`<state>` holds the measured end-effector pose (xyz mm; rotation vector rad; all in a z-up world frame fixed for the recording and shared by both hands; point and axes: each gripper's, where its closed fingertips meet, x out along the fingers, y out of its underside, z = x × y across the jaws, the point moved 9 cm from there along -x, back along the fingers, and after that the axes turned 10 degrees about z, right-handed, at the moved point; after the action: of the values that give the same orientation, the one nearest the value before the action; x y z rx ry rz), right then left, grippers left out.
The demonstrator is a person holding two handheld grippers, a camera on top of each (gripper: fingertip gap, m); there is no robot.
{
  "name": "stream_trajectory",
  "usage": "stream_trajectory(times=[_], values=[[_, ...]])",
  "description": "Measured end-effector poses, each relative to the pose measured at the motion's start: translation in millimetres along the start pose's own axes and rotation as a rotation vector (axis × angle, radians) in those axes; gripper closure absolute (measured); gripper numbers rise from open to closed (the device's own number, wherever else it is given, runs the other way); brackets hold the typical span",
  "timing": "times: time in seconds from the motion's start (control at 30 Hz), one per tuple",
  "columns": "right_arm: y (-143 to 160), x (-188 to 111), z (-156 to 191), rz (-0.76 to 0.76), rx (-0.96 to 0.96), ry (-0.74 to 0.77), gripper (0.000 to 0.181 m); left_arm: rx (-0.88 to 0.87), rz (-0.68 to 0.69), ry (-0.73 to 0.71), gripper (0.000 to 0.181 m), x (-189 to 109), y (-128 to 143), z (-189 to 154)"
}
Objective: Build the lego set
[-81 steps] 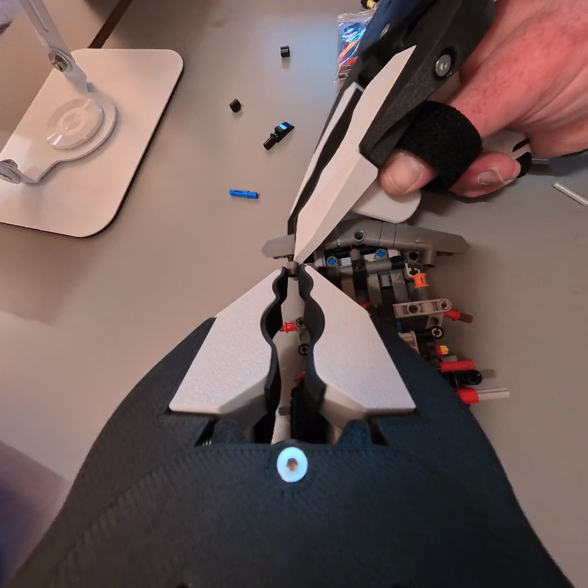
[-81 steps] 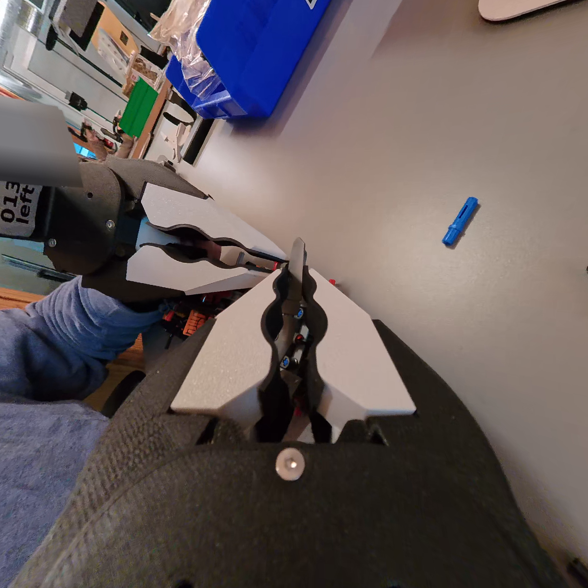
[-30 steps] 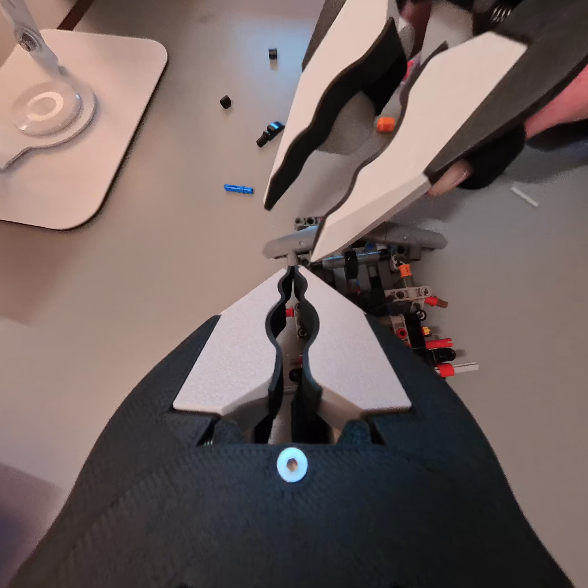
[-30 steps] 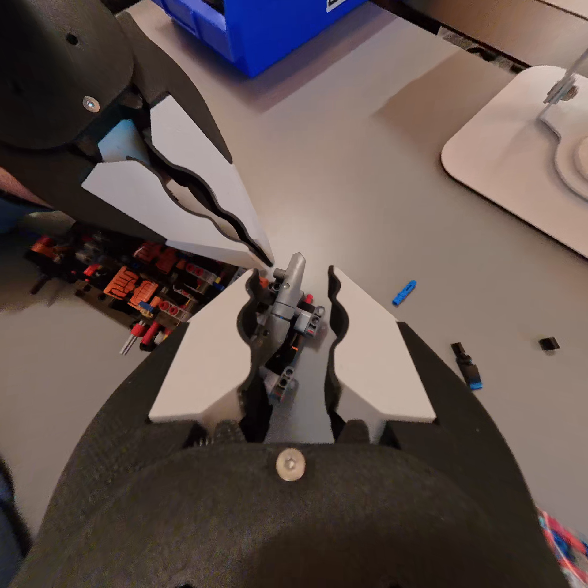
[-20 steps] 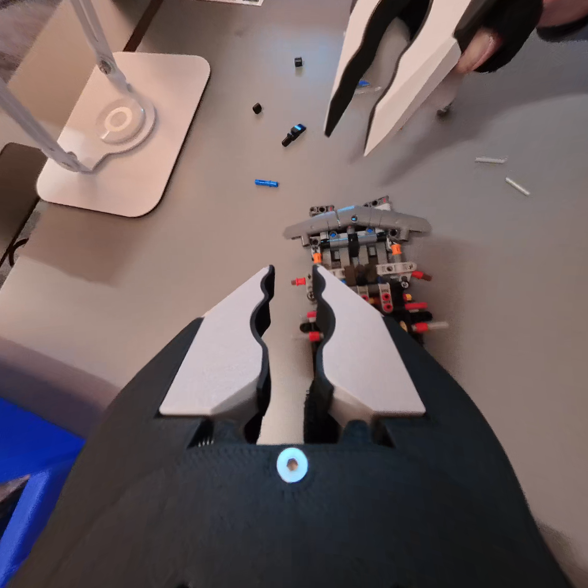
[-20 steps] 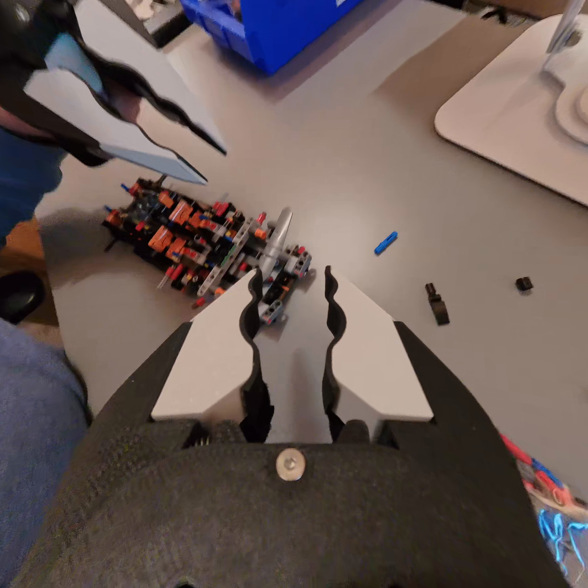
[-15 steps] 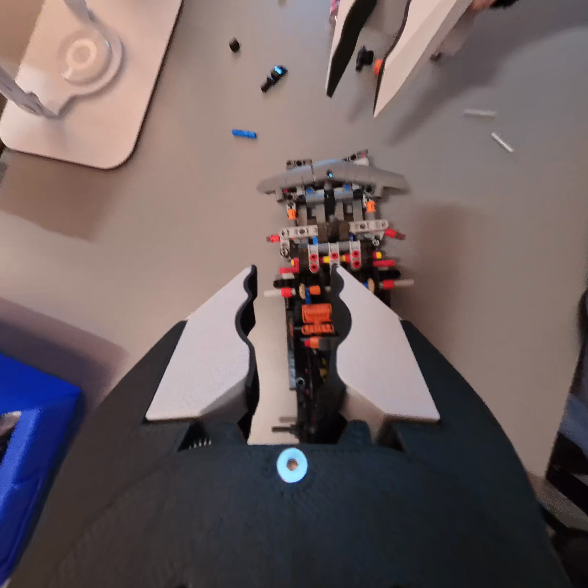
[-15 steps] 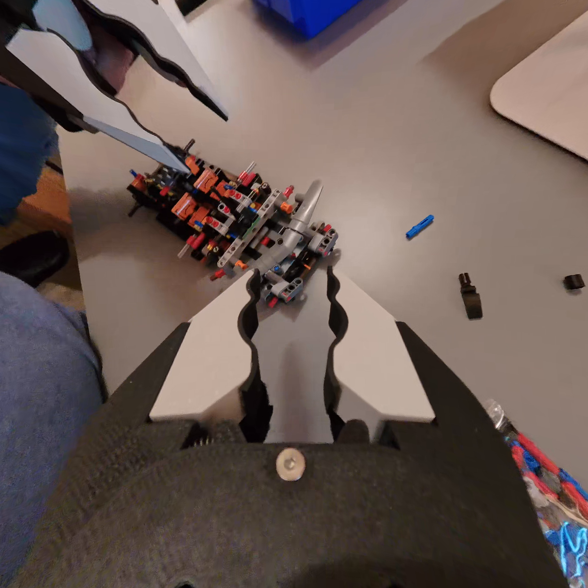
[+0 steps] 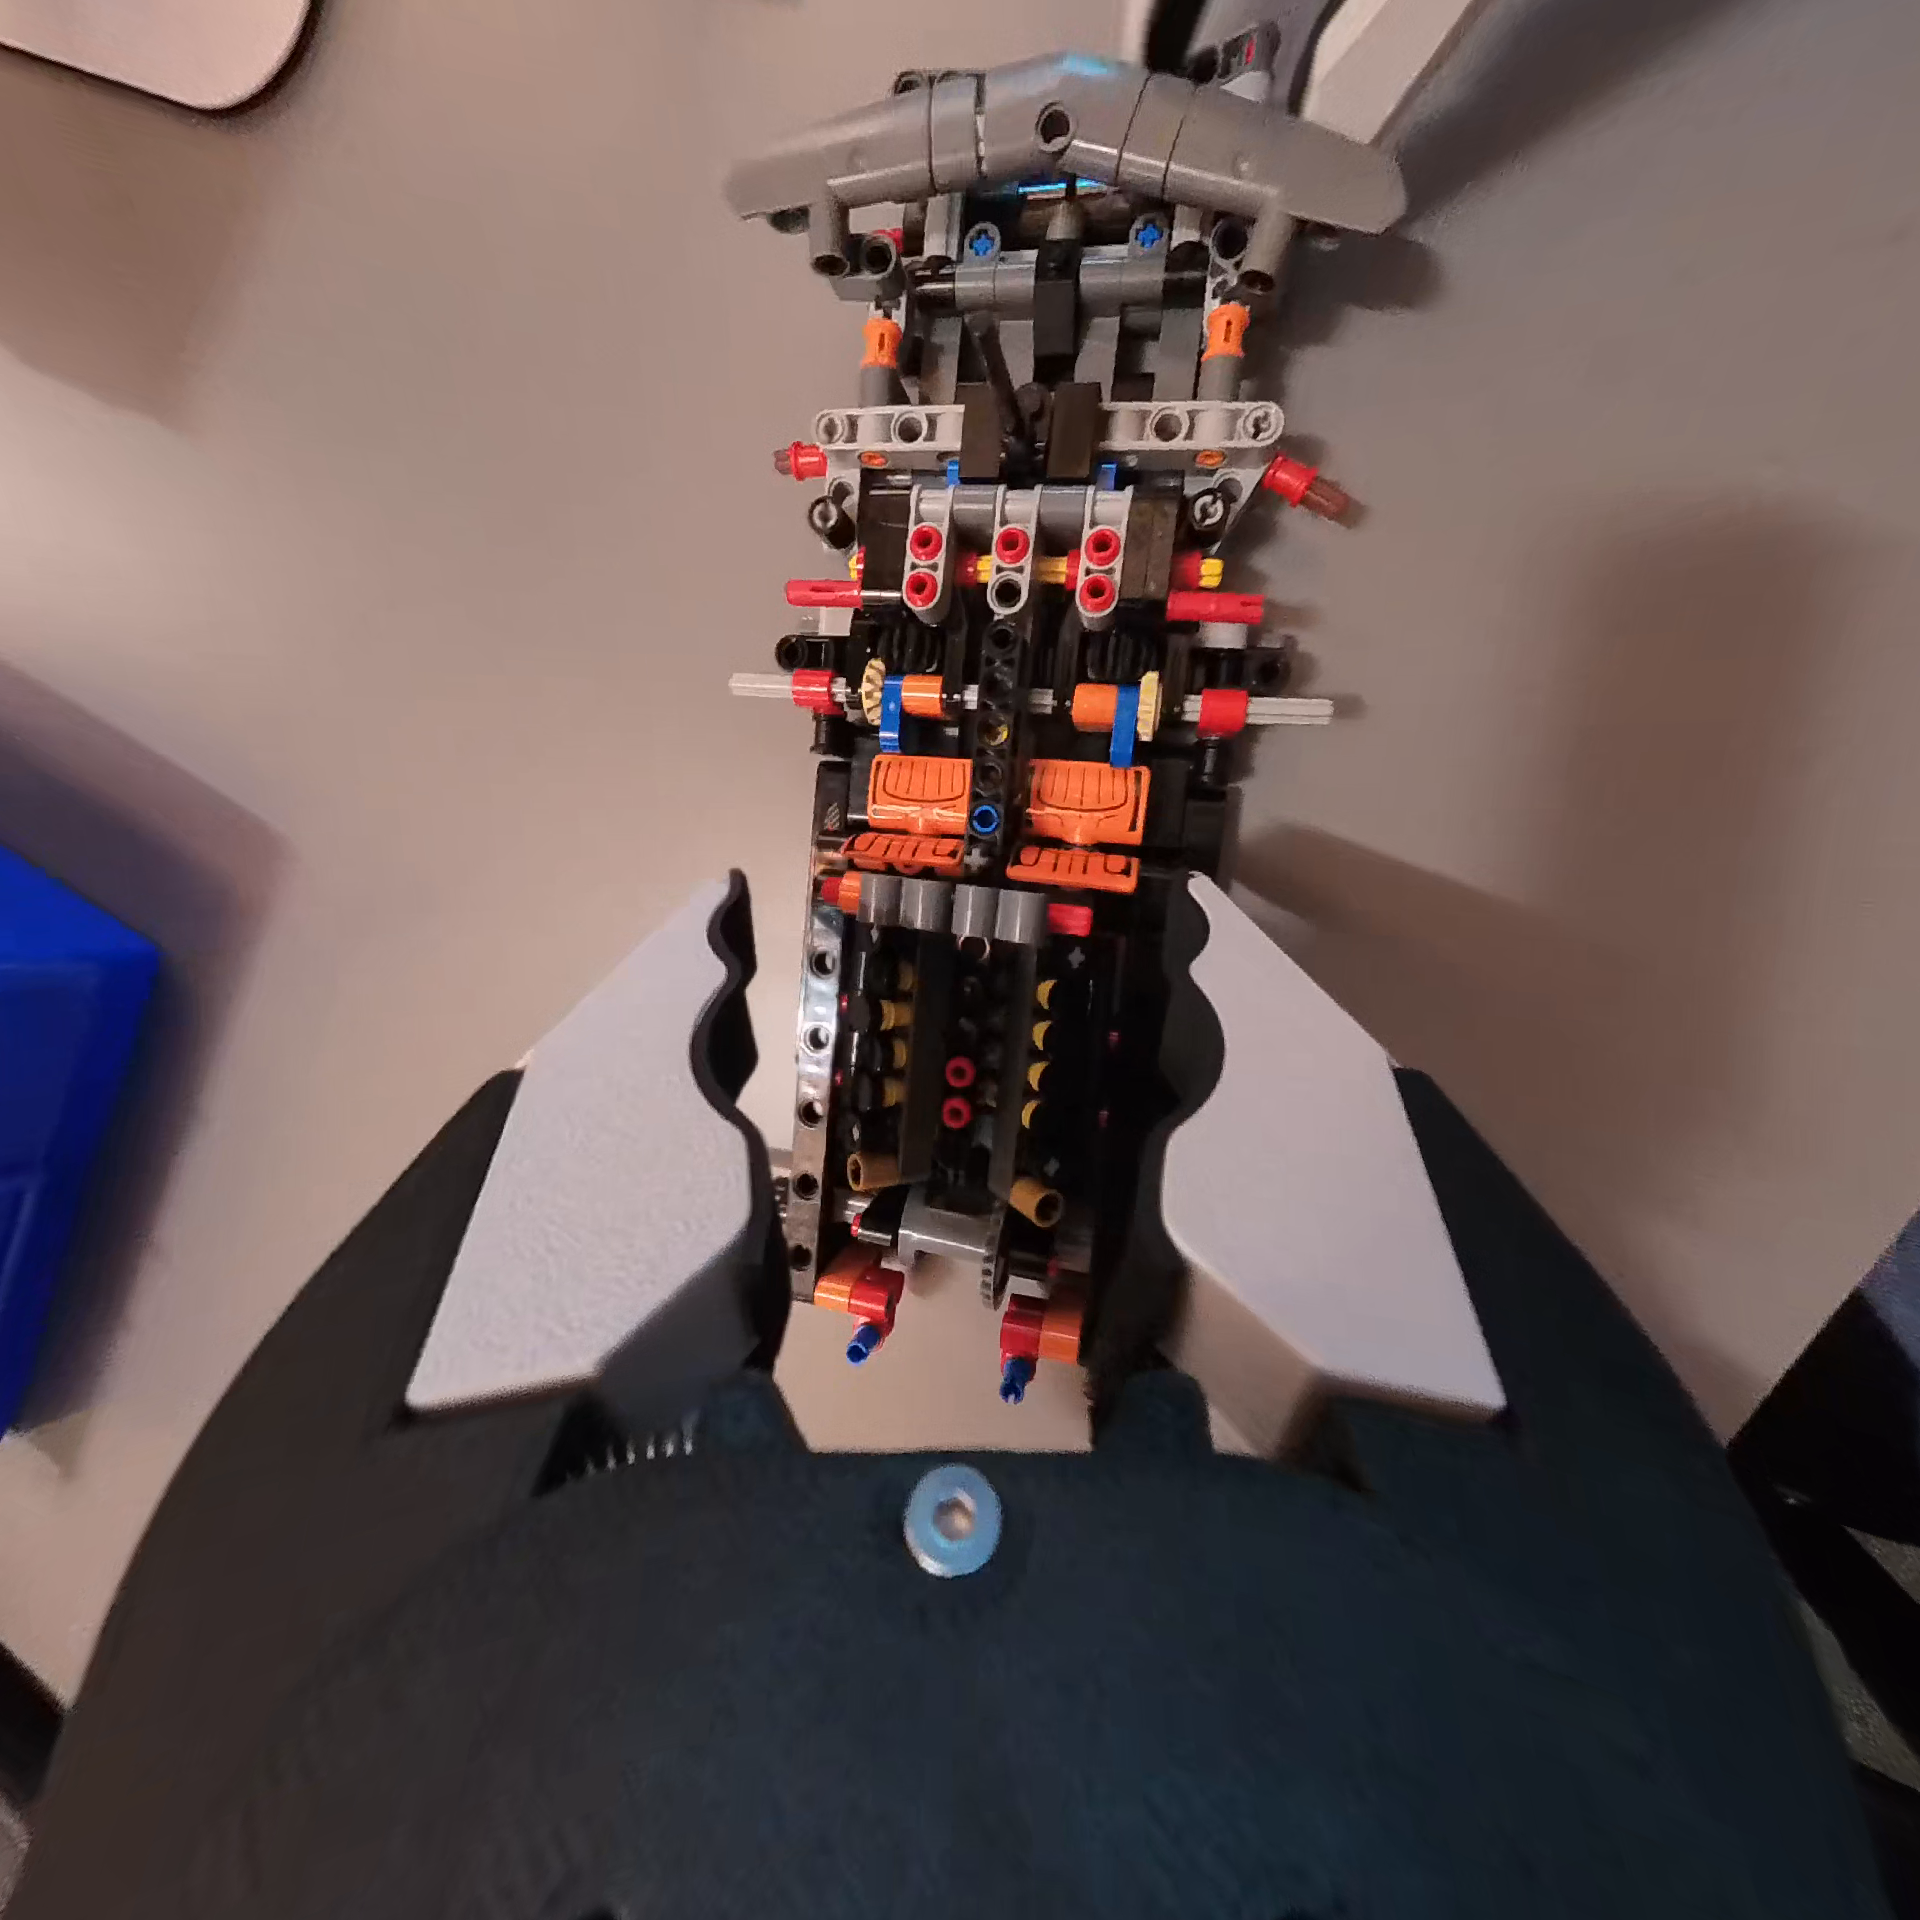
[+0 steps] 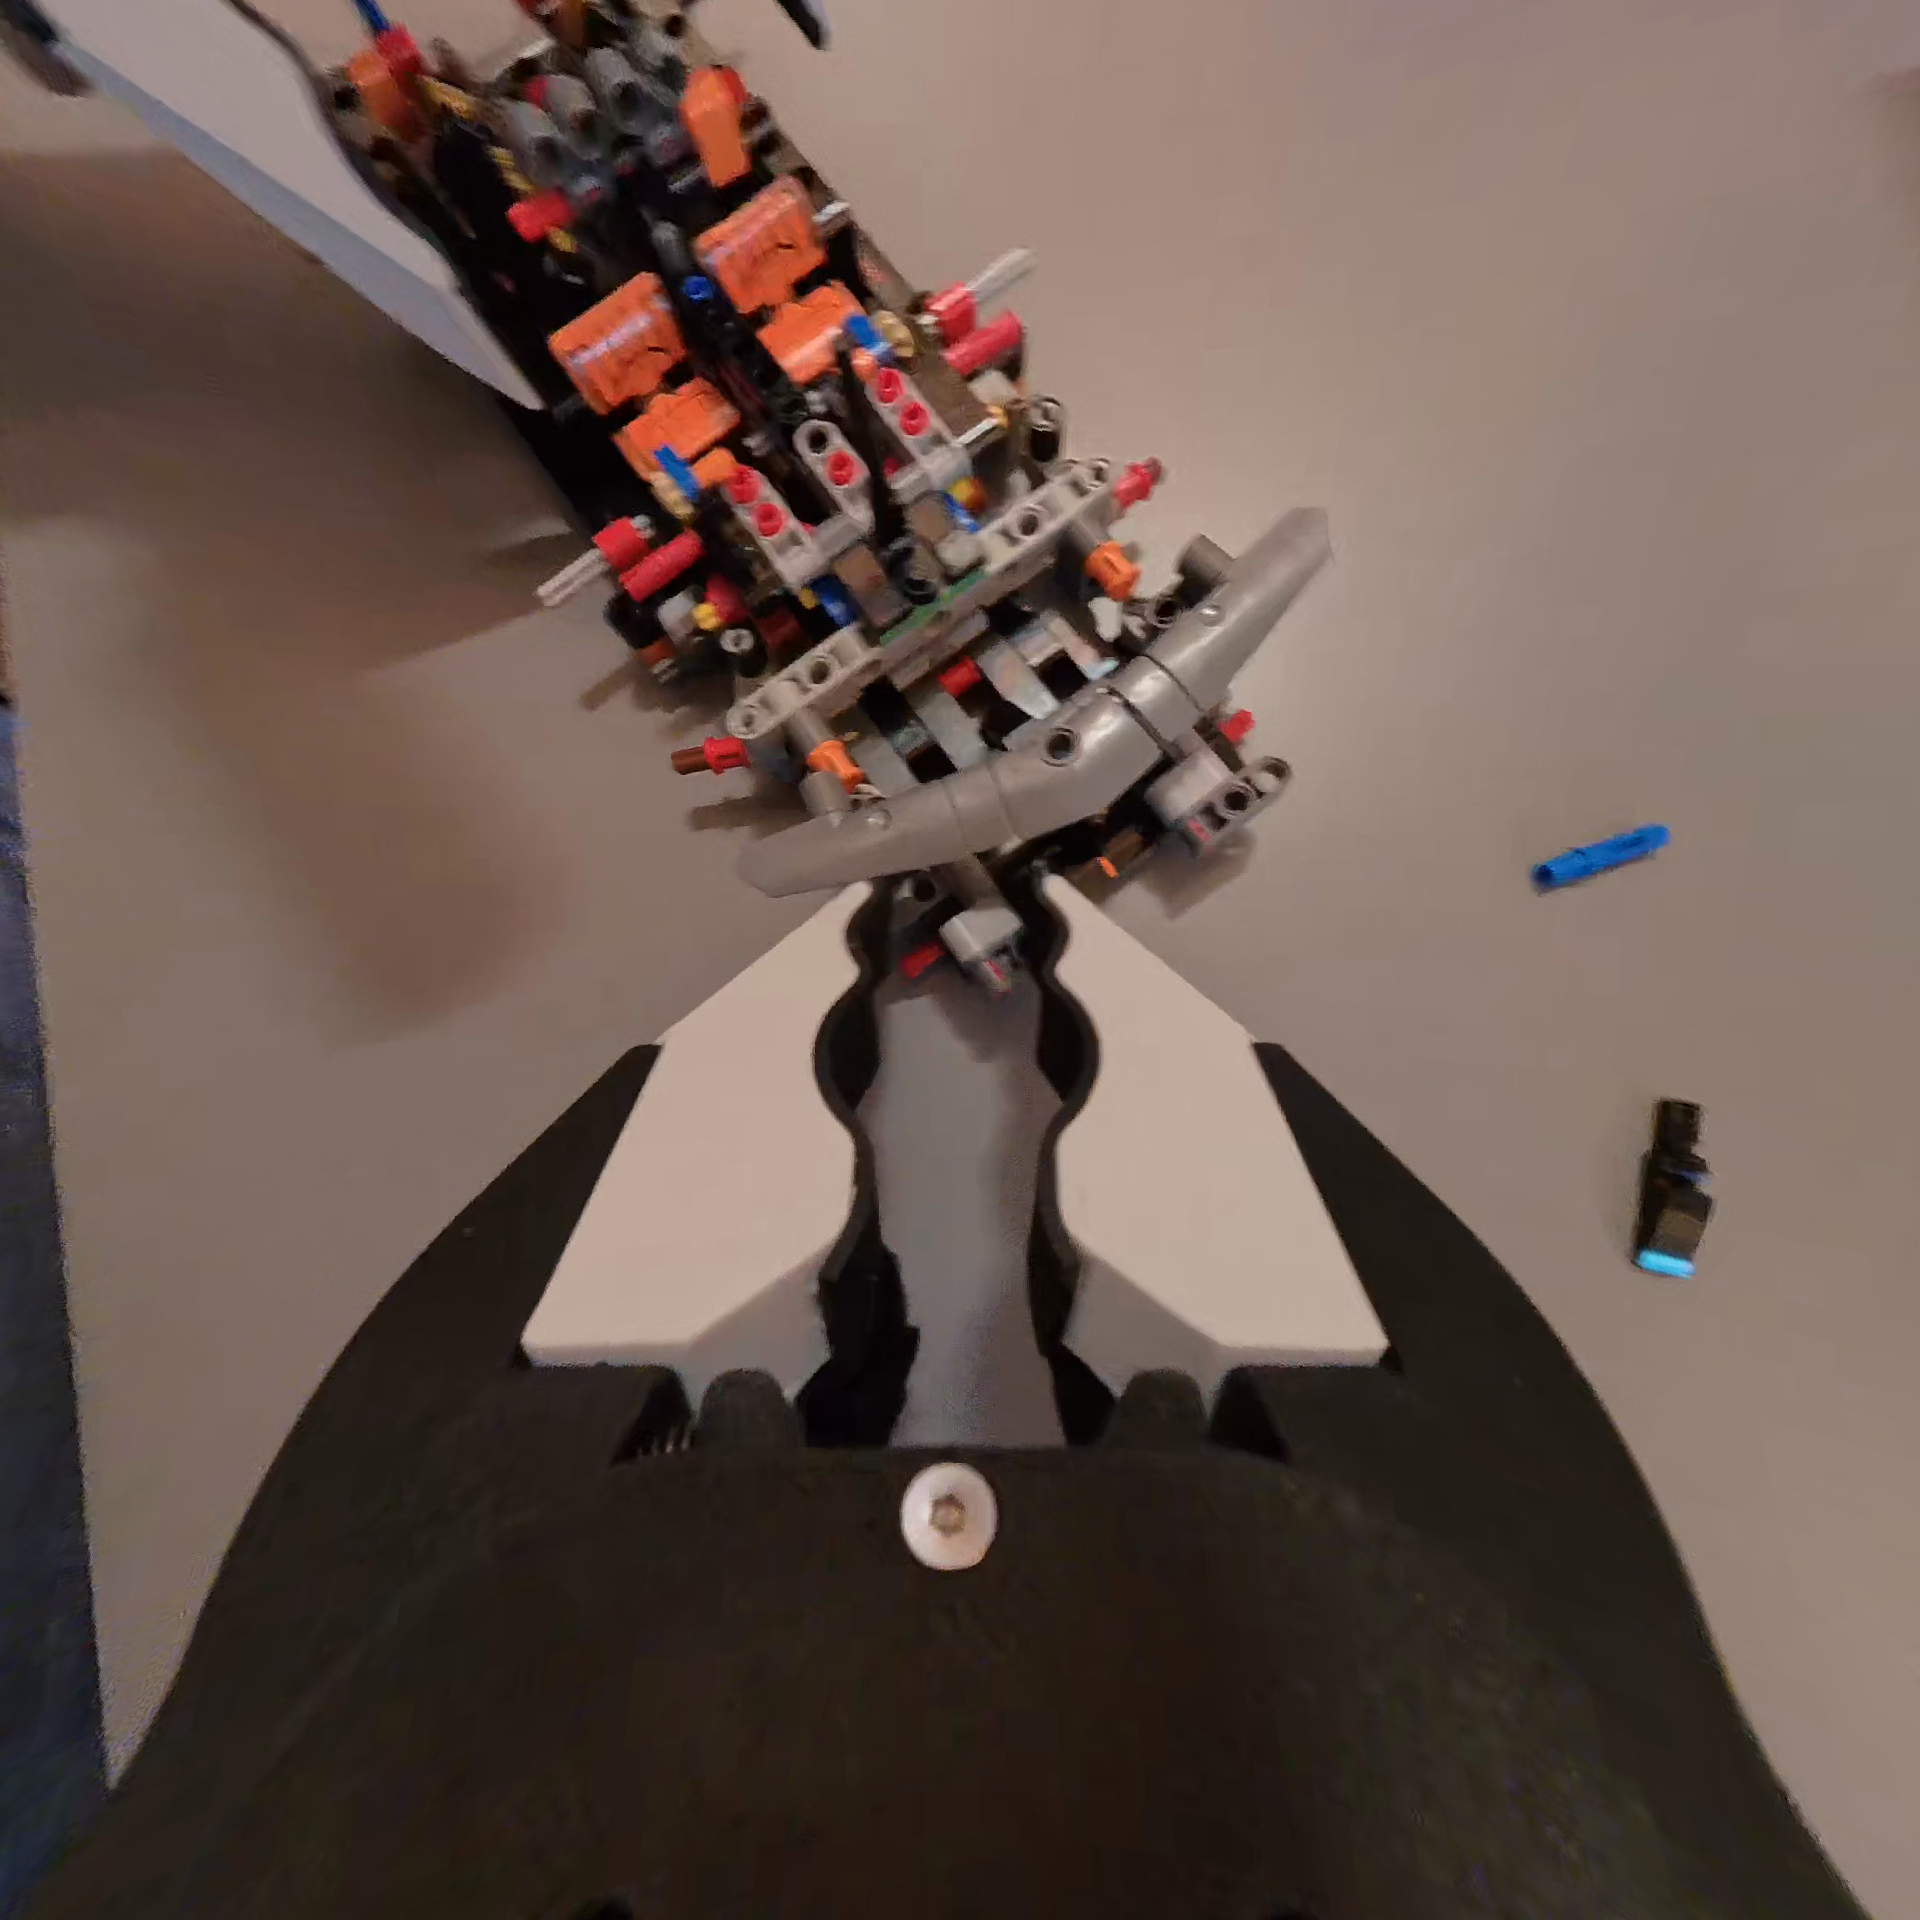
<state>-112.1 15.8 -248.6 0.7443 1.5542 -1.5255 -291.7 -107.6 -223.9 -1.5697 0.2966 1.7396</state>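
The lego model, a long black chassis with orange seats, red pins and a grey curved bumper, lies on the grey table. My left gripper is open wide and straddles the model's rear end; its right pad touches the side, and the left pad stands just off it. In the right wrist view the model points at my right gripper, whose jaws are closed on a small grey block under the bumper. A left gripper finger shows beside the far end.
A loose blue pin and a black piece with a blue tip lie on the table right of the right gripper. A blue bin stands at the left, and a white stand base at the far left corner. Tip to tip, the grippers are about 15 cm apart.
Both grippers let go of the bumper and pulled back. The left then opened wider and moved over the model's rear. The right came back to the front and narrowed onto the grey block.
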Motion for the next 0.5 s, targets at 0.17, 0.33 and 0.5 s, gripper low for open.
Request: stream_trajectory(times=[0.17, 0.33, 0.5], values=[[1.3, 0.6, 7.3, -0.019, 0.012, 0.002, 0.158, 0.023, 0.009, -0.003, 0.106, 0.4, -0.9, 3.3], [1.3, 2.8, 15.8, -0.034, 0.018, 0.009, 0.159, 0.052, 0.002, -0.011, 0.12, 3.5, 0.2, 15.7], [-2.1, 8.3, 34.6, -0.05, 0.039, 0.001, 0.161, 0.061, 0.008, -0.056, 0.128, 9.1, 1.1, 39.5]])
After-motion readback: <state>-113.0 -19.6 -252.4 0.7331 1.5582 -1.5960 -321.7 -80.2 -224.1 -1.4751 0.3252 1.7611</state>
